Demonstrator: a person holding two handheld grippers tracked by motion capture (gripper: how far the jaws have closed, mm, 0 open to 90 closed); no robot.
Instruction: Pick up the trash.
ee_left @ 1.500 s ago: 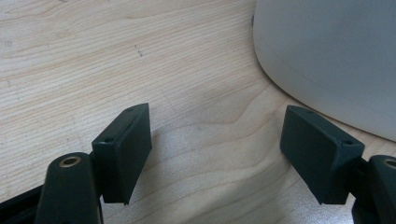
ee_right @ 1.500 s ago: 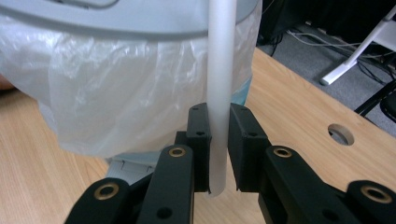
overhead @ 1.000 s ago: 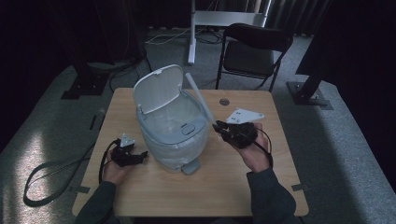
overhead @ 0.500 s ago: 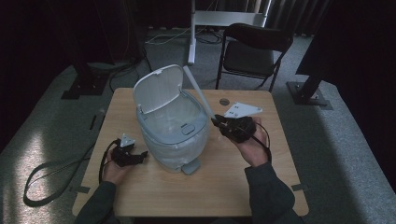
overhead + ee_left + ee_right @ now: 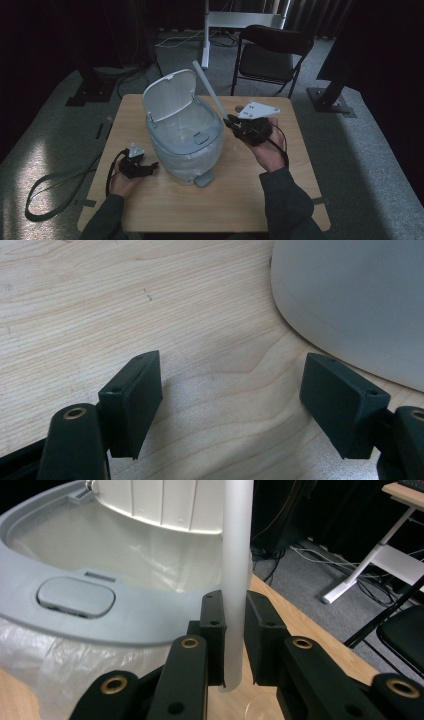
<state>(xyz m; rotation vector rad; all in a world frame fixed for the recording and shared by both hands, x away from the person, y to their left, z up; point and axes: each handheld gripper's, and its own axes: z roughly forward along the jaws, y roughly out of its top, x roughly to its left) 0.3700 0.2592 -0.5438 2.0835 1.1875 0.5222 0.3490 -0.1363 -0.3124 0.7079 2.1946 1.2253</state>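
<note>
Wooden desk on grey carpet; black folding chair at 1 o'clock. Bin at centre. Right gripper jaws clamp a white tube; left gripper jaws wide.

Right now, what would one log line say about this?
right tool: shut on white stick | left tool: open, on table | bin: lid up, bag inside

A pale grey plastic pedal bin stood at the middle of the wooden desk, its lid tipped open toward 11 o'clock and a clear liner bag draped over its rim. A long white translucent tube, clamped between the right gripper jaws at the bin's 3 o'clock side, slanted up toward 11 o'clock.
</note>
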